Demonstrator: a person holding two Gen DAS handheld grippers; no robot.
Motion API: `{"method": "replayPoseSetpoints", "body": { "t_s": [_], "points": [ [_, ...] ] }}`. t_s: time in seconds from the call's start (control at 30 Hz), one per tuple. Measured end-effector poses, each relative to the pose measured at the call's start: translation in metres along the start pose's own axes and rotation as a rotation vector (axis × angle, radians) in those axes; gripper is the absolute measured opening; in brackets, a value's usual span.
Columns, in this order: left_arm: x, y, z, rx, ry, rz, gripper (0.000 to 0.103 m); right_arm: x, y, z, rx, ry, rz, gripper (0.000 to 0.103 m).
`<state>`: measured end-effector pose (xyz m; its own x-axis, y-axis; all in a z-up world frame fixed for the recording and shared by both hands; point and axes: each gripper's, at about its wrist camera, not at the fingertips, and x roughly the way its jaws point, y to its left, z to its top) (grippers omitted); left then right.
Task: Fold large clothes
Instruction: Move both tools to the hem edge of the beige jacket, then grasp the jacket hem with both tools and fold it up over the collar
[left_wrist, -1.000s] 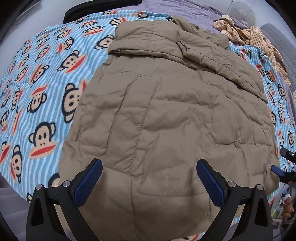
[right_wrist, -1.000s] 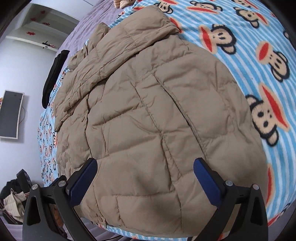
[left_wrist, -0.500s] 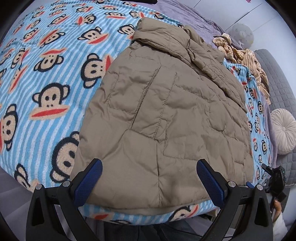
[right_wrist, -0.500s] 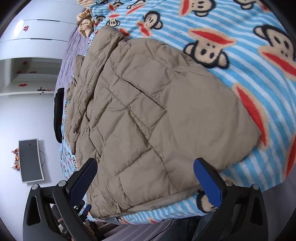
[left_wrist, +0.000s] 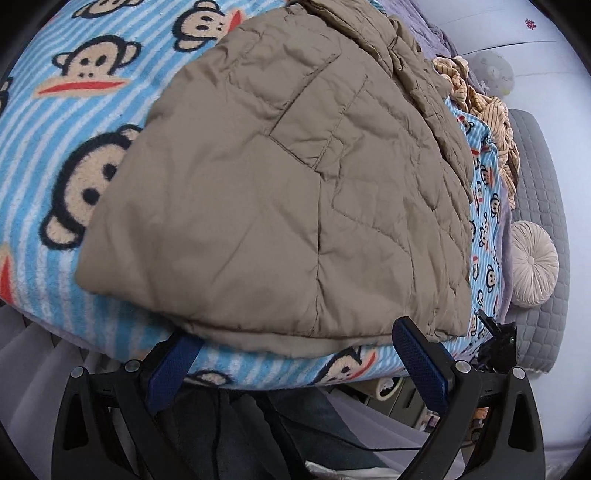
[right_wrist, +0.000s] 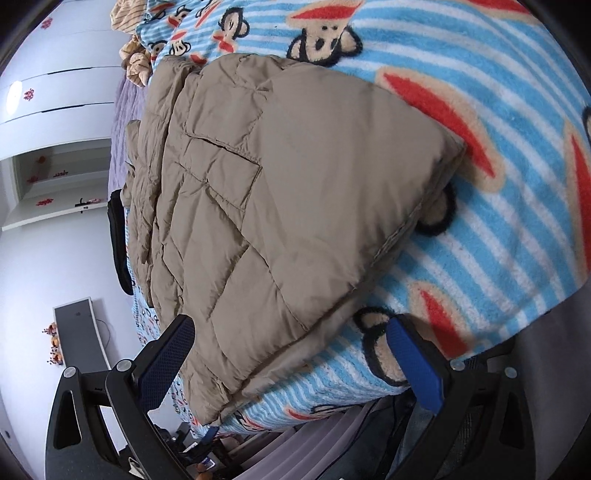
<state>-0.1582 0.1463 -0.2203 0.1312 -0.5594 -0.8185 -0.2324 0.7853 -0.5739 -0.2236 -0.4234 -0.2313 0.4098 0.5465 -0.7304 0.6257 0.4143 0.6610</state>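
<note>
Jacket (left_wrist: 280, 192), big, brown and puffy, lay flat on the monkey blanket (left_wrist: 74, 122) that covered the bed. In the left view it filled the middle of the frame, and its bottom hem ran along the lower part, close to the bed's front edge. In the right view the jacket (right_wrist: 280, 206) sat in the middle too, with one bottom corner at the right of the frame and the other low down, left of the middle.

A second before, both cameras looked down on the jacket from higher up, and the blue pads sat over its cloth. By this moment both tools had dropped low and pulled back toward the bed's edge, so the hem was right in front of them.

The left gripper (left_wrist: 295, 362) was spread wide with nothing in it, its pads (left_wrist: 421, 362) just below the hem. The right gripper (right_wrist: 288, 354) was wide and empty too, with one pad by the hem and the other over the blanket. The right tool also showed at the lower right of the left view.

It looked like both tools were lining up to pinch the bottom hem. The next fold would probably lift that hem up toward the collar at the top of the frame. The jacket was thick and slippery-looking, so a weak pinch could let it slide out.
</note>
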Motion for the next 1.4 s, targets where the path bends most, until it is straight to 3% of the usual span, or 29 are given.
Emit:
{"method": "replayPoseSetpoints", "body": {
  "t_s": [0.27,0.33,0.37,0.43,0.5,0.53,0.57,0.6,0.63,0.67,0.7,1.07,1.23,1.4],
  "points": [
    [0.008,-0.017,0.027,-0.029,-0.075,-0.089,0.100,0.018,0.010,0.007,0.015,-0.003,0.062,0.103],
    [0.012,-0.014,0.031,-0.051,-0.068,-0.098,0.074,0.020,0.012,0.008,0.026,-0.014,0.076,0.103],
    [0.015,-0.014,0.034,-0.052,-0.061,-0.091,0.066,0.021,0.012,0.009,0.038,-0.022,0.087,0.103],
    [0.019,-0.011,0.038,-0.040,-0.045,-0.077,0.032,0.021,0.009,0.009,0.064,-0.036,0.103,0.103],
    [0.019,-0.007,0.040,-0.028,-0.045,-0.075,0.027,0.022,0.004,0.010,0.087,-0.048,0.113,0.101],
    [0.016,-0.009,0.040,-0.018,-0.052,-0.078,0.020,0.023,0.001,0.011,0.100,-0.052,0.121,0.099],
    [0.014,-0.012,0.041,0.002,-0.060,-0.073,0.020,0.025,-0.001,0.011,0.115,-0.051,0.122,0.088],
    [0.011,-0.015,0.041,0.024,-0.070,-0.065,0.020,0.026,-0.003,0.012,0.124,-0.049,0.117,0.067],
    [0.006,-0.020,0.042,0.048,-0.081,-0.061,0.020,0.026,-0.006,0.013,0.128,-0.047,0.106,0.054],
    [0.002,-0.024,0.044,0.068,-0.089,-0.061,0.020,0.026,-0.007,0.014,0.128,-0.047,0.096,0.028],
    [-0.003,-0.030,0.045,0.091,-0.097,-0.063,0.020,0.025,-0.006,0.014,0.125,-0.057,0.092,0.014],
    [-0.061,-0.092,0.091,0.241,-0.270,-0.077,0.020,-0.003,0.067,0.035,-0.122,-0.121,0.098,0.011],
    [-0.079,-0.134,0.132,0.310,-0.367,-0.047,0.020,-0.013,0.120,0.062,-0.249,-0.153,0.107,0.011],
    [-0.082,-0.170,0.192,0.305,-0.474,-0.008,0.020,-0.009,0.186,0.095,-0.411,-0.175,0.102,0.011]
  ]
}}
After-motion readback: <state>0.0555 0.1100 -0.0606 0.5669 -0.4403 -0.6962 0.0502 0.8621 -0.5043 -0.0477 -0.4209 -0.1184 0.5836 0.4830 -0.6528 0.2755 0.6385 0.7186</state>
